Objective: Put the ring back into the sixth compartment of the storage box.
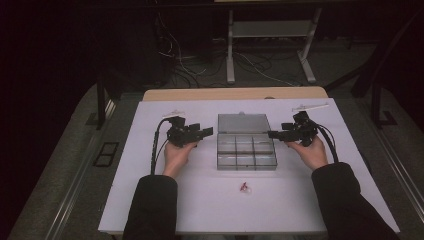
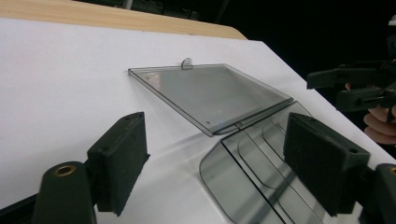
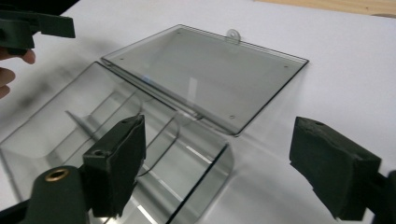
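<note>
Now the clear box (image 1: 246,151) lies open, lid flat toward the far edge; each hand-held gripper (image 1: 206,132) (image 1: 274,134) gapes empty.

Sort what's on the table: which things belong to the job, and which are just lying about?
In the job:
clear compartment box, lid laid open
left hand-held gripper, open
right hand-held gripper, open

Lying about:
small red-and-white item
white table sheet

My spot looks like lab: white tabletop (image 1: 280,200), loose cables (image 1: 250,65) on floor, metal stand (image 1: 270,45) behind, dark surroundings.
</note>
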Action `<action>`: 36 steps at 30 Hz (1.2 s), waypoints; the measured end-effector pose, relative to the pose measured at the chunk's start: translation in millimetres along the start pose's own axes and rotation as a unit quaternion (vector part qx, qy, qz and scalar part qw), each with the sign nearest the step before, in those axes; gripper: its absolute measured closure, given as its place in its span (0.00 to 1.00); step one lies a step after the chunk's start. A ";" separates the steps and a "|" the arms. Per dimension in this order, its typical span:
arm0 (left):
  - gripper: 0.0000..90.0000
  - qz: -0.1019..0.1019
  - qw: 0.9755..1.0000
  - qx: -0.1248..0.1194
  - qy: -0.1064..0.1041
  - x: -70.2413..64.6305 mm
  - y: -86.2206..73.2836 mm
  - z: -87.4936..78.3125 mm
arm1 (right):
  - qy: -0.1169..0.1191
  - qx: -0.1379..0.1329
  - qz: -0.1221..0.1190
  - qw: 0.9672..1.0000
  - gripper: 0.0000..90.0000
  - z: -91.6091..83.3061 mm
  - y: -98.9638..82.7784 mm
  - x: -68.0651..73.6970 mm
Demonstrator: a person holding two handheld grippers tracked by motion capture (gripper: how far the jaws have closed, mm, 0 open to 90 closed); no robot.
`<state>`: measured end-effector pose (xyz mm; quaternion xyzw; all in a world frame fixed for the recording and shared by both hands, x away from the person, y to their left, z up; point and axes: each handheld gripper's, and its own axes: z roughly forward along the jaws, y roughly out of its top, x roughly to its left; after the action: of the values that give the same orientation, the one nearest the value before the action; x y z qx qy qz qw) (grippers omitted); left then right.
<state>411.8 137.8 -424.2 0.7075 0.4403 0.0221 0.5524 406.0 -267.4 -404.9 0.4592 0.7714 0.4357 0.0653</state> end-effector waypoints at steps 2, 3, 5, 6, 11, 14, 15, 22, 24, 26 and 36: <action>0.19 0.005 1.000 0.003 0.002 -3.1 -0.1 -4.4 | 0.005 -0.002 -0.002 1.000 0.19 -3.8 -1.0 5.2; 0.18 0.010 1.000 0.006 0.004 -4.2 0.1 -7.0 | 0.006 -0.001 -0.003 1.000 0.18 -5.4 -1.3 7.0; 0.17 0.015 1.000 0.007 0.006 -7.4 -0.4 -12.6 | 0.007 -0.002 -0.009 1.000 0.16 -9.2 -2.2 11.5; 0.16 0.014 1.000 0.008 0.008 -8.4 -0.9 -14.5 | 0.008 -0.003 -0.009 1.000 0.16 -11.8 -2.8 14.4; 0.13 0.021 1.000 0.018 0.012 -14.6 -5.4 -27.2 | 0.006 0.004 -0.023 1.000 0.13 -22.2 -4.6 25.1; 0.07 0.026 0.999 0.027 0.015 -18.7 -8.2 -33.3 | -0.002 0.005 -0.034 0.999 0.04 -28.5 -5.6 33.1; 0.04 0.027 0.999 0.028 0.015 -19.8 -8.9 -34.4 | 0.000 0.010 -0.034 0.999 0.01 -29.5 -5.7 35.5; 0.00 0.042 0.998 0.044 0.008 -32.2 -16.9 -47.4 | 0.022 0.012 -0.045 0.999 0.01 -40.1 -10.9 51.2; 0.00 0.051 0.998 0.045 0.008 -36.0 -19.4 -50.8 | 0.029 0.012 -0.048 0.998 0.01 -41.8 -13.1 54.7; 0.00 0.054 0.998 0.042 0.005 -39.0 -21.5 -53.8 | 0.030 0.015 -0.051 0.998 0.01 -42.7 -15.6 58.6; 0.00 0.078 0.996 0.040 -0.007 -53.9 -33.9 -66.6 | 0.050 0.025 -0.075 0.996 0.01 -47.5 -26.1 75.9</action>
<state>324.0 153.8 -401.0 0.7613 0.3807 0.0424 0.5231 322.0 -243.5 -372.1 0.3788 0.8168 0.4326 0.0476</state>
